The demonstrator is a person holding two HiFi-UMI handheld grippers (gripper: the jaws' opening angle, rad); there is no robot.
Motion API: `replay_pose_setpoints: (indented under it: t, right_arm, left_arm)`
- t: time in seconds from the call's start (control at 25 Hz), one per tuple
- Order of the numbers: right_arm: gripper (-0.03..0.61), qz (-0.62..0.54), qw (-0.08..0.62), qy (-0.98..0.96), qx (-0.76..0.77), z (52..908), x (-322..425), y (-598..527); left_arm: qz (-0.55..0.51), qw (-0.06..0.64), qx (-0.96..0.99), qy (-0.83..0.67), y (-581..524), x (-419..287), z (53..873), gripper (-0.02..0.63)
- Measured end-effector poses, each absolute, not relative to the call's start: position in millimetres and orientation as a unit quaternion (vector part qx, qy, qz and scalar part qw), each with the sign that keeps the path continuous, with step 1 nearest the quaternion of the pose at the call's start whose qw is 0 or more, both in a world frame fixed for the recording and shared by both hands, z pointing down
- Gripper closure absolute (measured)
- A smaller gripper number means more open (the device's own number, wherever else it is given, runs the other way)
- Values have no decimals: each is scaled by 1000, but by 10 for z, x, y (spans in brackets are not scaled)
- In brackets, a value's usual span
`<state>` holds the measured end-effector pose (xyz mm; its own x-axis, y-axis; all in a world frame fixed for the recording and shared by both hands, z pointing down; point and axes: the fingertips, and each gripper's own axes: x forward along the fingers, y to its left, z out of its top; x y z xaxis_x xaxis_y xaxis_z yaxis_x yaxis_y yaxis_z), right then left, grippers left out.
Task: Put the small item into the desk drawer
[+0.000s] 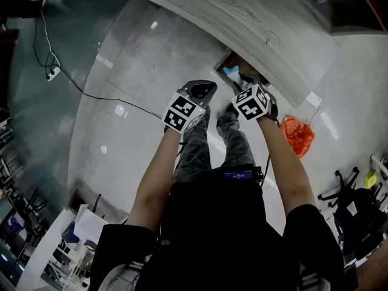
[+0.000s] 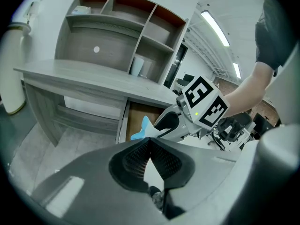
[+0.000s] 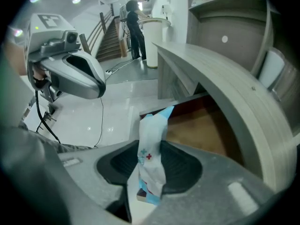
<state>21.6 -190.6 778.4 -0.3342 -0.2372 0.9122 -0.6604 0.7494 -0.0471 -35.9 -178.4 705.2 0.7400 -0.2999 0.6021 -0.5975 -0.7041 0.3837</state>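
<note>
The small item is a white and blue packet (image 3: 151, 165) with a red cross. My right gripper (image 3: 150, 146) is shut on it, and the packet sticks up past the pads. It hangs over the open desk drawer (image 3: 201, 125), which shows a brown wooden bottom under the grey desk (image 3: 225, 83). From the head view, the right gripper (image 1: 240, 83) reaches into the drawer (image 1: 222, 62) with the packet (image 1: 231, 73) at its tip. My left gripper (image 1: 203, 90) hovers beside it on the left, over the floor. Its jaws (image 2: 149, 146) meet at the tips with nothing between them.
A shelf unit (image 2: 122, 22) stands on the desk top (image 2: 93, 78). An orange bag (image 1: 297, 135) lies on the floor right of the drawer. A cable and power strip (image 1: 53, 73) run across the floor at the left. A white bin (image 2: 11, 69) stands by the desk's end.
</note>
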Motion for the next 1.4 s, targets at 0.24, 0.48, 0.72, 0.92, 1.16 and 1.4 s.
replay_pose_setpoints:
  t: [0.24, 0.48, 0.72, 0.92, 1.16, 1.4]
  right_arm:
    - [434, 208, 515, -785, 275, 7967, 185, -1944]
    - [434, 204, 528, -779, 268, 8129, 179, -1960]
    - [433, 196, 540, -777, 259, 8243, 168, -1962]
    - [431, 204, 540, -776, 255, 8300, 177, -1962]
    - [398, 215, 526, -782, 258, 8237, 174, -2000]
    - [374, 210, 520, -785, 263, 8105, 149, -1990]
  left_arm:
    - [259, 294, 883, -258, -1741, -409, 7121, 613]
    - [265, 301, 878, -261, -1680, -463, 7200, 612]
    - [271, 304, 876, -258, -1649, -476, 7235, 612]
    - [273, 306, 875, -258, -1662, -470, 7241, 612]
    - [273, 306, 875, -258, -1658, -471, 7218, 612]
    - [271, 301, 877, -259, -1687, -487, 7127, 612]
